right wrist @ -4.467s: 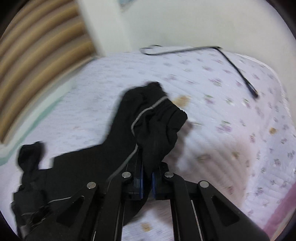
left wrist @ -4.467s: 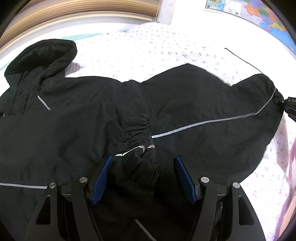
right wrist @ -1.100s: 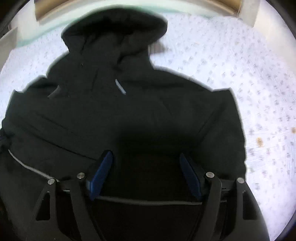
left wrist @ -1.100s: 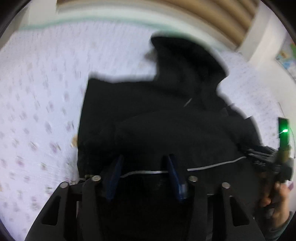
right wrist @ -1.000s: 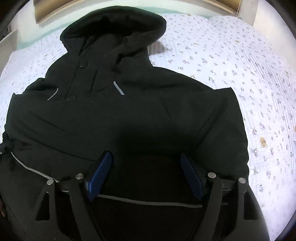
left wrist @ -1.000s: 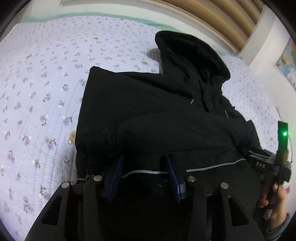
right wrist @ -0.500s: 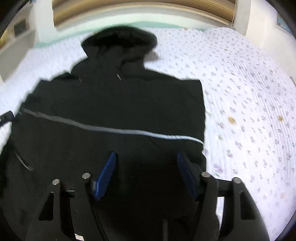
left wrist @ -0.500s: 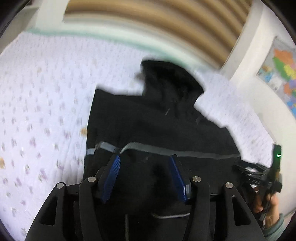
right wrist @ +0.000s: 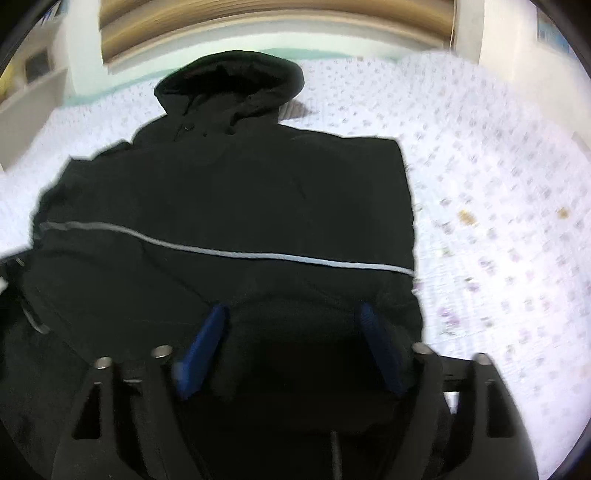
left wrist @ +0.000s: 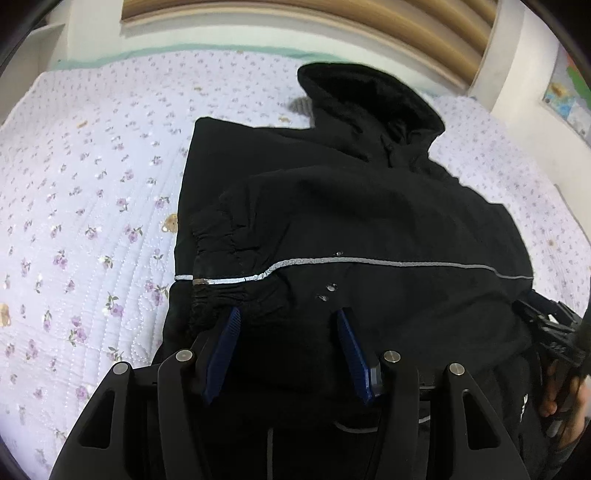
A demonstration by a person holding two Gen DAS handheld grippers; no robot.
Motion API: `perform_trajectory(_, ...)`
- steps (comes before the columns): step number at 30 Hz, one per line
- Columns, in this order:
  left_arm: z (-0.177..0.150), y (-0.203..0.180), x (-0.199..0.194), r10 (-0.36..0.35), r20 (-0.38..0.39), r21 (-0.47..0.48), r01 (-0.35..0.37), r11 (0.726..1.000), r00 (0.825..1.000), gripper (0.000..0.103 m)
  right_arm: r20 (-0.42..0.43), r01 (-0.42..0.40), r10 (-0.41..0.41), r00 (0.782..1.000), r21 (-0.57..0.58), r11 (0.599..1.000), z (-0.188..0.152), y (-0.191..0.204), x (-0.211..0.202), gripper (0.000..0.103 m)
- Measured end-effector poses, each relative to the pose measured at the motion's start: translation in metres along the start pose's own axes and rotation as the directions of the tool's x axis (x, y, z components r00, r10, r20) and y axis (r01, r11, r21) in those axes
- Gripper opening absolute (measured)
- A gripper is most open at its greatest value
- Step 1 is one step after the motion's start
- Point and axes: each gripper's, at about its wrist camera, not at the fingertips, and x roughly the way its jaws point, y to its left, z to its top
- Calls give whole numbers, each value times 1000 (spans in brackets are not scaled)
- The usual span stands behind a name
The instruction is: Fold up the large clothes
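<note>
A black hooded jacket [left wrist: 369, 221] lies on the flowered bedspread [left wrist: 81, 206], sleeves folded in, hood [left wrist: 365, 96] at the far end. A grey reflective stripe [left wrist: 369, 263] runs across it. Its lower part is lifted and doubled over toward the hood. My left gripper [left wrist: 286, 332] is open, its blue pads either side of the lifted fabric near the gathered cuff [left wrist: 221, 254]. My right gripper [right wrist: 291, 325] is open over the jacket [right wrist: 240, 192] at its right lower edge; it also shows at the right edge of the left wrist view [left wrist: 550, 328].
The bedspread [right wrist: 498, 206] stretches to both sides of the jacket. A slatted wooden headboard [left wrist: 332, 22] and white wall stand behind the bed. A map poster [left wrist: 569, 96] hangs on the right wall.
Both grippers have lifted the jacket's lower part and carried it up toward the hood; the reflective stripe now crosses the middle. The view rose and tilted.
</note>
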Motion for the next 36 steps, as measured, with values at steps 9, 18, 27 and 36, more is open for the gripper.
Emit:
perform_trajectory(9,43,-10,-7,16,-198,-15,-19,1000,980,56,-203,0,-8,979,-42,999,30,16,-6,103)
perform_trajectory(18,161,-22,-78,-39,-42,-1,39,999,998,56,-59,49,-48,997,24,998,155,1,-73,103)
perform_trajectory(27,270,-53,-19,-50,-19,69,51,996,999,56,-65,22,-13,998,133,991,261,-11,-14,99)
perform_trajectory(36,322,-38,130,-28,-113,-1,28,1000,993,56,-174,-32,67,983,196,980,293,-36,119,90)
